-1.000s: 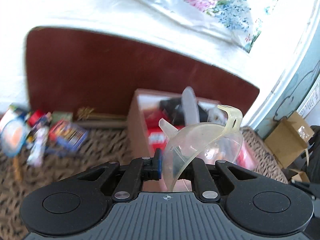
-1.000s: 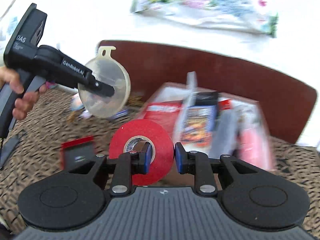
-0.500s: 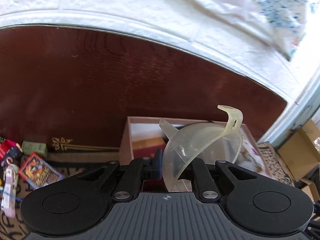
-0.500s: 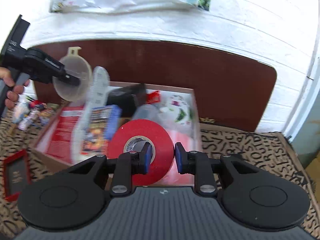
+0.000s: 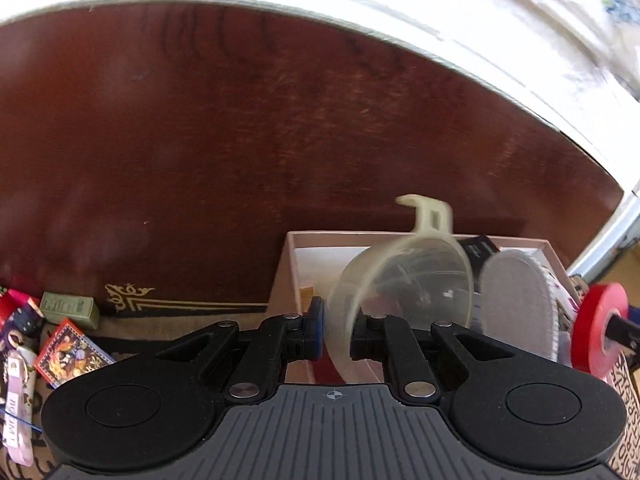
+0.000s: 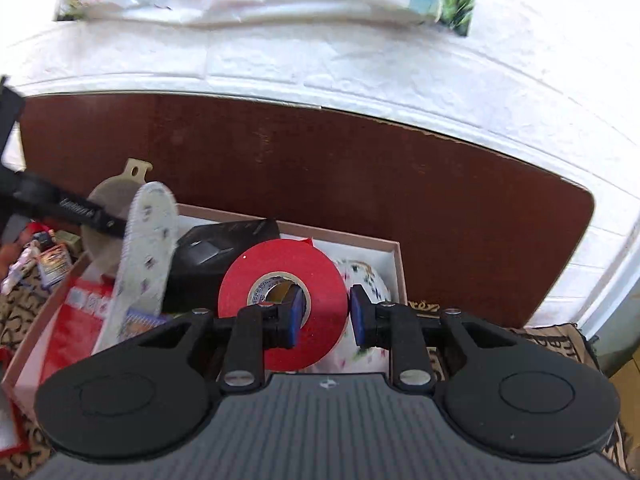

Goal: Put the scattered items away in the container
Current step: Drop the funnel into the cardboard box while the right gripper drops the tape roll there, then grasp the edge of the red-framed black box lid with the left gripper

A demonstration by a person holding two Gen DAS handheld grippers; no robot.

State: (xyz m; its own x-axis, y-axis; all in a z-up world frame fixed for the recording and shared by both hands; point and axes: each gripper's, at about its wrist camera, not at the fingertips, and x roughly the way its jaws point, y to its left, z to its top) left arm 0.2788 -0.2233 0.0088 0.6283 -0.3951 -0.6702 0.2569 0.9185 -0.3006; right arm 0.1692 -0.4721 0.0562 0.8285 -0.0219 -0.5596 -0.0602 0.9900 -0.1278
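My left gripper [image 5: 338, 332] is shut on the rim of a clear plastic funnel [image 5: 404, 276], held above the left end of the pink cardboard box [image 5: 288, 268]. The funnel and the left gripper's arm also show in the right wrist view [image 6: 108, 196]. My right gripper [image 6: 324, 314] is shut on a red tape roll [image 6: 280, 280], one finger through its core, held over the box [image 6: 394, 264]. The tape shows at the right of the left wrist view [image 5: 596, 328]. The box holds a shoe insole [image 6: 140, 256], a black case [image 6: 224, 248] and red packets [image 6: 80, 312].
Loose items lie on the patterned mat left of the box: a green block [image 5: 72, 308], a colourful card pack [image 5: 68, 352] and a pink strap [image 5: 18, 404]. A dark wooden headboard [image 5: 240, 140] and a white wall stand behind. A red frame [image 6: 8, 424] lies left of the box.
Both grippers have moved closer over the box. The funnel has tipped, its mouth turned more toward the camera. The red tape now shows in the left wrist view.
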